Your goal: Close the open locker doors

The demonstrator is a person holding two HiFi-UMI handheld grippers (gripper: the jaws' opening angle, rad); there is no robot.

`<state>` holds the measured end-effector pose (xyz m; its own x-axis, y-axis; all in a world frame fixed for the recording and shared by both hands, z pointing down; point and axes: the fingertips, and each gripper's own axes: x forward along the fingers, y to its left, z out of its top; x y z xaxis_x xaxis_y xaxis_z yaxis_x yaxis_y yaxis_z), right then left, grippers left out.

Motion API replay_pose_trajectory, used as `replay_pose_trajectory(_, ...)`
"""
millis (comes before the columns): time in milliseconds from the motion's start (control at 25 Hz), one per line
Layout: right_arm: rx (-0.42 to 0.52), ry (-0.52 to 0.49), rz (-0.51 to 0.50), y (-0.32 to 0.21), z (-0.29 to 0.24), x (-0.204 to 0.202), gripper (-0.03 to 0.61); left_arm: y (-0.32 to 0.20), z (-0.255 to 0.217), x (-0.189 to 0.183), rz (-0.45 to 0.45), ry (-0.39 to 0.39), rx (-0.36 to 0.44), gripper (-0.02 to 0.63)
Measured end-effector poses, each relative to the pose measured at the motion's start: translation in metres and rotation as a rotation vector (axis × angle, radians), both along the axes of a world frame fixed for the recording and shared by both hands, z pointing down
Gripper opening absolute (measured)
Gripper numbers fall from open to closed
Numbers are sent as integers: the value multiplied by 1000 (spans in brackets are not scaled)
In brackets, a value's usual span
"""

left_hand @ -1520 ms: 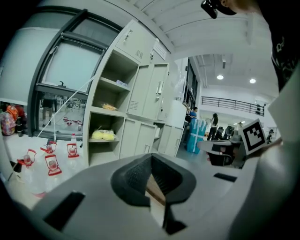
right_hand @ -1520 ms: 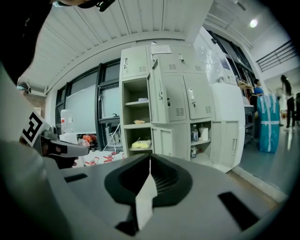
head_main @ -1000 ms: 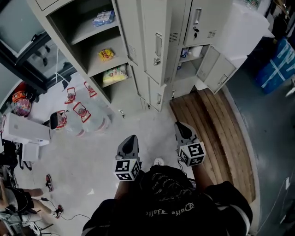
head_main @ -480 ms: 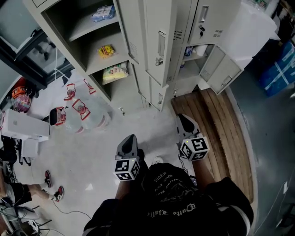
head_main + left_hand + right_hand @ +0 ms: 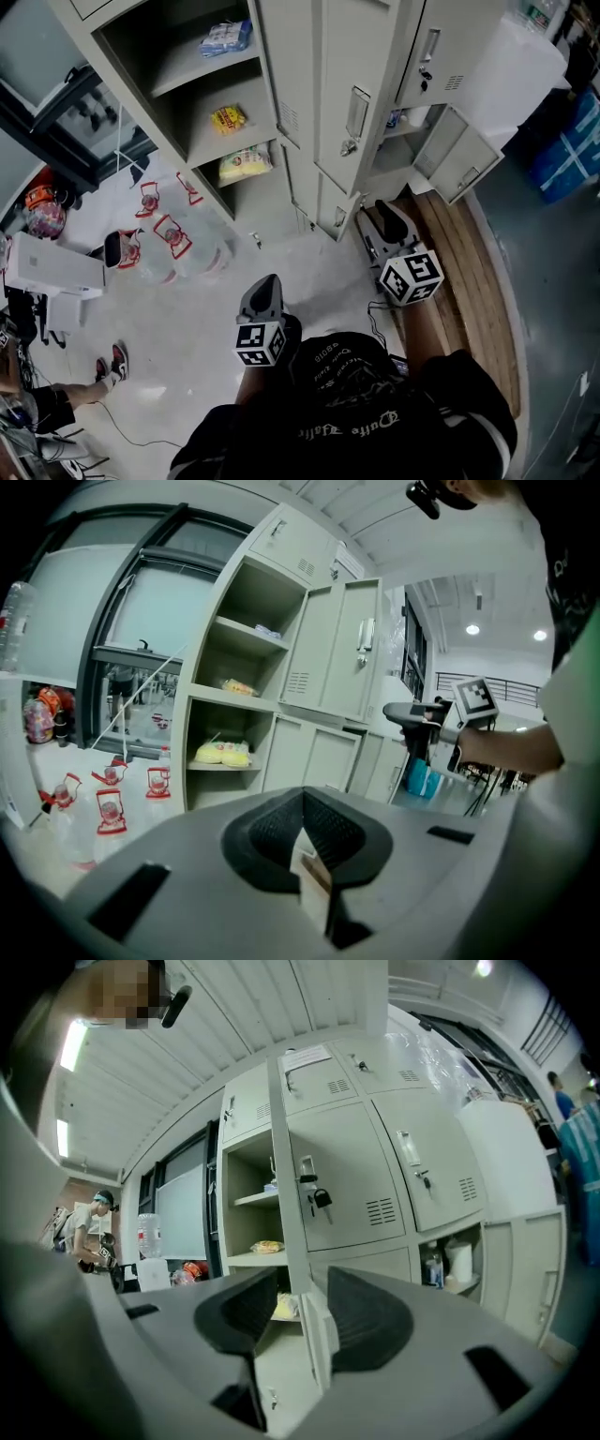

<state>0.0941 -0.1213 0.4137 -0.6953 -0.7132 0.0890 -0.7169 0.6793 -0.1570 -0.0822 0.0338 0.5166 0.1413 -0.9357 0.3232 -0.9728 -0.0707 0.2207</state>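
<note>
The grey locker bank (image 5: 281, 56) has three doors standing open: a tall upper door (image 5: 354, 103) with a padlock, a lower door (image 5: 333, 202) beneath it, and a small door (image 5: 461, 155) at the lower right. My right gripper (image 5: 386, 214) is at the lower door's free edge. In the right gripper view its jaws (image 5: 300, 1302) are opening, with that door's edge (image 5: 314, 1335) between them and untouched by the pads. My left gripper (image 5: 265, 286) hangs back over the floor, shut and empty (image 5: 303, 803).
The open left compartment holds snack packets (image 5: 246, 161) on its shelves. Water jugs (image 5: 173, 239) and a white box (image 5: 52, 265) stand on the floor at left. A wooden pallet (image 5: 469, 281) lies to the right of the lockers. Another person's shoes (image 5: 112, 361) show at lower left.
My right gripper has moved forward and up to the lower door's edge. The left gripper has stayed where it was.
</note>
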Motion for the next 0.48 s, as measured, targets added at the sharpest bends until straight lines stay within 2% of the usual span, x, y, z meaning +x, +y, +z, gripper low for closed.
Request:
replay_pose_trajectory(240,3,19,-24,-28,-6,-27,155,-11,11,-37,-40,13,-46,8)
replay_pose_trajectory(480,10,52,-25,-34,-3,-39,140,-18,17,-48,-38,12,-68,8)
